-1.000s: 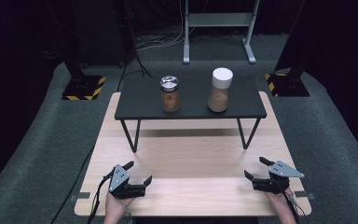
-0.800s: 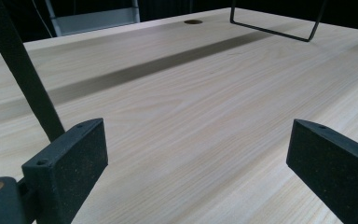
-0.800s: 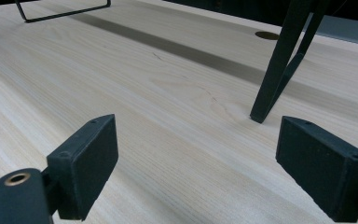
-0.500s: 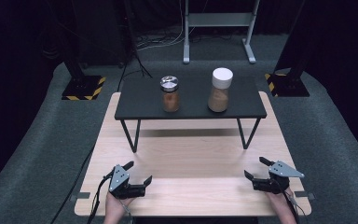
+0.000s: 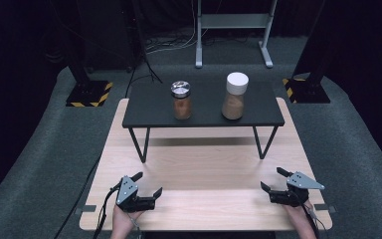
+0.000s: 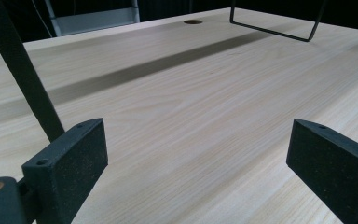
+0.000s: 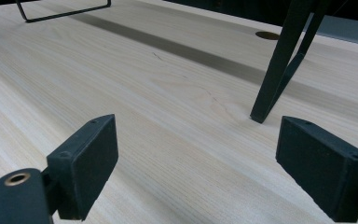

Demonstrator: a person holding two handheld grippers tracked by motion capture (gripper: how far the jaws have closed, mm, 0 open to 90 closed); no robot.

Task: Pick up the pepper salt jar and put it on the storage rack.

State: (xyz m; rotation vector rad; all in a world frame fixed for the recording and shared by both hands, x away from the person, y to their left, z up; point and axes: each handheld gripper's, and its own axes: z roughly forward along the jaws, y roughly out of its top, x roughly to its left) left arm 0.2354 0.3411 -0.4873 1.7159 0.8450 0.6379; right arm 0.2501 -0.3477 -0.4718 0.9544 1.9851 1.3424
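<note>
The left gripper (image 5: 147, 184) sits low over the wooden counter (image 5: 204, 169), near its front edge, in front of the shelf's left legs. A hand (image 5: 125, 219) holds it from behind. Its jaws are wide apart with nothing between them. In the left gripper view, the same gripper (image 6: 196, 158) has its two black pads far from each other, and bare wood of the counter (image 6: 177, 98) shows in the gap. The right gripper (image 5: 273, 180) sits low over the counter too, in front of the shelf's right legs and well apart from the left gripper. A hand (image 5: 298, 216) holds it, and it has a grey plate on top. Its jaws are wide apart as well, and they hold nothing. In the right gripper view, that gripper (image 7: 196, 154) shows bare wood of the counter (image 7: 121, 70) between its pads, and a thin black shelf leg (image 7: 279, 65) stands on the wood just past them. Farther back, a small black shelf (image 5: 149, 107) stands on thin legs on the back half of the counter. Two jars stand upright on top of the shelf, well apart from both grippers. The left jar (image 5: 181, 99) has a shiny lid and brown stuff inside. The right jar (image 5: 234, 95) has a white lid and brown stuff inside too. The two jars stand near each other but do not touch.
</note>
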